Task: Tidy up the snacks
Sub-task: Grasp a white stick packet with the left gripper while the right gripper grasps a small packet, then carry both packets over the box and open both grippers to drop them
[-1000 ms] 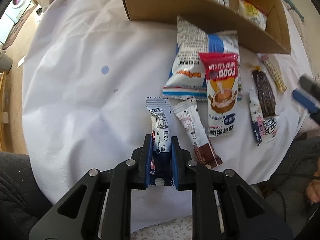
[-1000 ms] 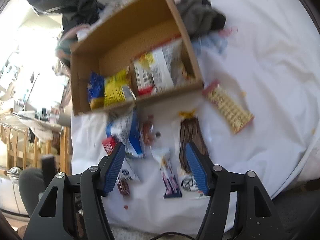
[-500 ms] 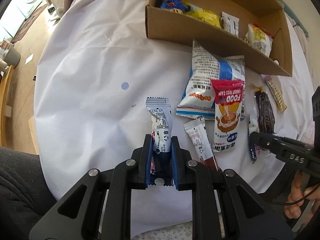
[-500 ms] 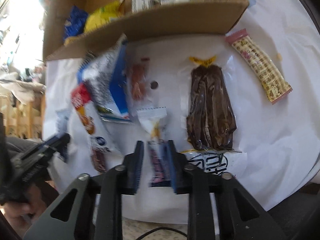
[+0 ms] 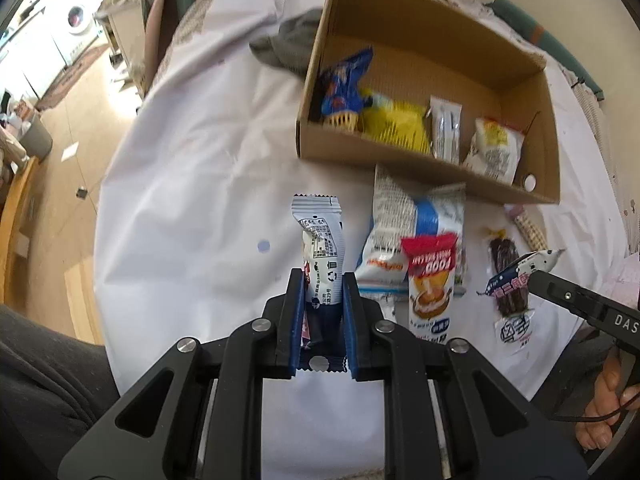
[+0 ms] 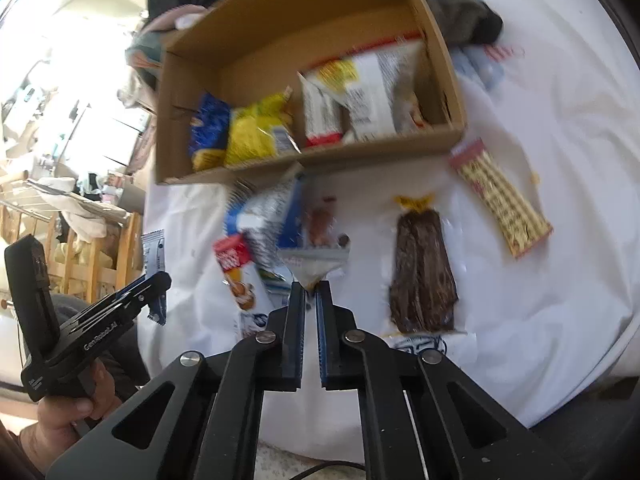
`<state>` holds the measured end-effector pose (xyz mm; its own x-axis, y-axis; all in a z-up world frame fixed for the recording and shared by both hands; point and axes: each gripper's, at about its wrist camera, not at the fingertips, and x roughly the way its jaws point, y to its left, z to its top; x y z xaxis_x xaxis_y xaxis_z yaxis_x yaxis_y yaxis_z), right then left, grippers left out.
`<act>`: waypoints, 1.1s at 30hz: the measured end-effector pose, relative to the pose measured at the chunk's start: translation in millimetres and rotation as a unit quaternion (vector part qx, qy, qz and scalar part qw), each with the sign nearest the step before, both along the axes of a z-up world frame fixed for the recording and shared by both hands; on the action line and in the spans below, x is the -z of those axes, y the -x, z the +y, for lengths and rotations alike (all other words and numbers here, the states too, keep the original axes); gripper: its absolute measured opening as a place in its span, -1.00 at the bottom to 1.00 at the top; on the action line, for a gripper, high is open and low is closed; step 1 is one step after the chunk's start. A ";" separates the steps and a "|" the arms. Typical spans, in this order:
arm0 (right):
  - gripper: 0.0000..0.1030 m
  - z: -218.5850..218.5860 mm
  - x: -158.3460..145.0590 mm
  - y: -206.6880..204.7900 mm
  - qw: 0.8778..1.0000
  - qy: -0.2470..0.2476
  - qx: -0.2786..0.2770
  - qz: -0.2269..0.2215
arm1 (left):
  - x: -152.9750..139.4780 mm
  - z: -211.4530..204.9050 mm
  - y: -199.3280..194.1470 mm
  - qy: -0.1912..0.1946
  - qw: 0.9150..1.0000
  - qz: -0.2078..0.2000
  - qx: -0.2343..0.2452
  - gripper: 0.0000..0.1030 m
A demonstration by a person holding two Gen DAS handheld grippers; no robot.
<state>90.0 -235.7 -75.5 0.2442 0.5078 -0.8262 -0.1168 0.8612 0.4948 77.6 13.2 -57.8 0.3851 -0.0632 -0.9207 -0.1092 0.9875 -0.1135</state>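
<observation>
My left gripper (image 5: 322, 280) is shut on a silver and blue snack packet (image 5: 320, 236) and holds it above the white cloth. My right gripper (image 6: 310, 290) is shut on a slim pink and navy stick packet (image 6: 312, 264), lifted off the cloth; it also shows in the left wrist view (image 5: 520, 274). An open cardboard box (image 5: 404, 164) stands beyond, with a blue bag (image 5: 344, 84), a yellow bag (image 5: 396, 124) and white packets (image 5: 494, 152) inside.
On the cloth in front of the box lie a white and blue bag (image 5: 400, 236), a red-topped packet (image 5: 430, 280), a dark brown snack pack (image 6: 422, 272) and a checkered yellow bar (image 6: 502, 204). A grey cloth (image 6: 460, 12) lies behind the box. The table edge is near me.
My right gripper came down, shut on the stick packet and lifted it off the cloth. My left gripper rose and moved back with its packet, bringing the box interior into view.
</observation>
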 end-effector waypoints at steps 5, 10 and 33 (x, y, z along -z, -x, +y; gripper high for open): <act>-0.93 -5.5 -30.5 -3.1 0.998 -0.022 0.006 -0.061 | -13.5 -0.2 -2.1 -0.006 0.999 -0.036 -0.006 -0.72; -0.93 -11.0 -61.6 -6.4 0.992 -0.045 0.019 -0.114 | -36.8 2.0 -11.7 0.001 0.998 -0.065 -0.003 -0.72; -0.93 -3.5 -57.5 -96.4 0.992 -0.042 0.043 -0.109 | -76.5 -18.8 -111.9 -0.014 0.990 -0.134 0.053 -0.72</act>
